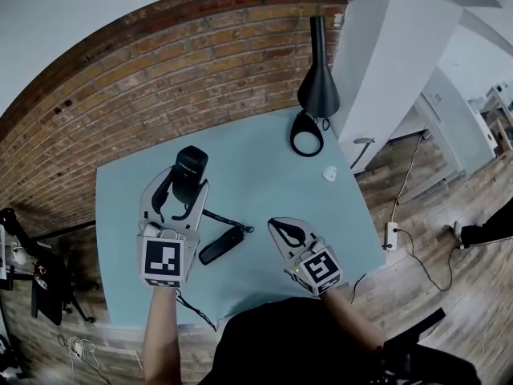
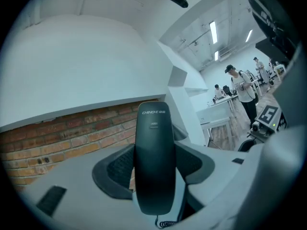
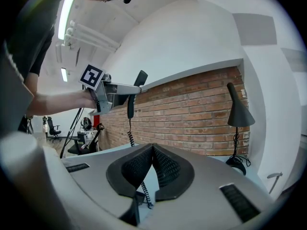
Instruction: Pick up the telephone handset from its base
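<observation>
Already my left gripper (image 1: pixel 181 187) is clamped on the telephone handset (image 2: pixel 153 162), its jaws pressing the sides. It holds the handset upright in the air above the table (image 1: pixel 264 175), clear of the base (image 1: pixel 221 245), which lies flat between my two grippers. Only the coiled cord (image 1: pixel 220 217) links handset and base. My right gripper (image 1: pixel 279 228) hangs empty, jaws together. I judge the pick-up essentially done; what is left is holding steady.

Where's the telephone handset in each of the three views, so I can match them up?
Head view: handset left of centre, held upright by the left gripper.
Left gripper view: handset in the centre, clamped between the jaws.
Right gripper view: handset in the upper left, raised above the table.
Shared landmark: the brick wall.
</observation>
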Motion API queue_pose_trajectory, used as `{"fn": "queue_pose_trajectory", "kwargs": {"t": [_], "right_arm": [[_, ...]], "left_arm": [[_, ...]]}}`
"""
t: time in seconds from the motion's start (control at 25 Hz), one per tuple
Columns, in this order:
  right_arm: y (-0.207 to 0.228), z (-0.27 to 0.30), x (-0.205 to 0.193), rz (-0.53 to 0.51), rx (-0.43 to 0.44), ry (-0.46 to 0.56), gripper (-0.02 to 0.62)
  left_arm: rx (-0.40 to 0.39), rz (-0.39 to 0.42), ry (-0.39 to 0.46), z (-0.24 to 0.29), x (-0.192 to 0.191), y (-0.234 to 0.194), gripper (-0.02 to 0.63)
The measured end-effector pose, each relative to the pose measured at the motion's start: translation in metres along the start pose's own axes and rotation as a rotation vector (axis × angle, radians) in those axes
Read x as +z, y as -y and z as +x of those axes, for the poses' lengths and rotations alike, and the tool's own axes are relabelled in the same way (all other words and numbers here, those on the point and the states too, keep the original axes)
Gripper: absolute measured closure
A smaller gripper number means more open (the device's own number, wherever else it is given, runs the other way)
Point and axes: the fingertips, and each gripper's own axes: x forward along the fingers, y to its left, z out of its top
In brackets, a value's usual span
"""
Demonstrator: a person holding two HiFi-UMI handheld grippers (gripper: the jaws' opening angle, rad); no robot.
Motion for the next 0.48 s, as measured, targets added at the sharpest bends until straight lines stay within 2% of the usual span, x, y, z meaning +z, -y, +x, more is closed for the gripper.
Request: {"fn": "queue_pose_trajectory", "kwargs": {"t": [0.16,0.32,0.48], "right_arm": [[-0.004,-0.002,0.004,-0.012,0.016,0.015,0.592],[-0.01,-0.004,0.008,-0.023,0.037,0.034,0.592],[-0.015,-0.005,0.016,-0.023,0.052,0.047,0.592]], "left_arm": [[-0.04,-0.06,0.085,-0.016,0.028,0.011,0.327],[-0.021,-0.042,0.127,-0.032,0.044,0.011,0.327],[-0.015,-0.108,0.172,-0.046,0.055,0.008,0.327]]}}
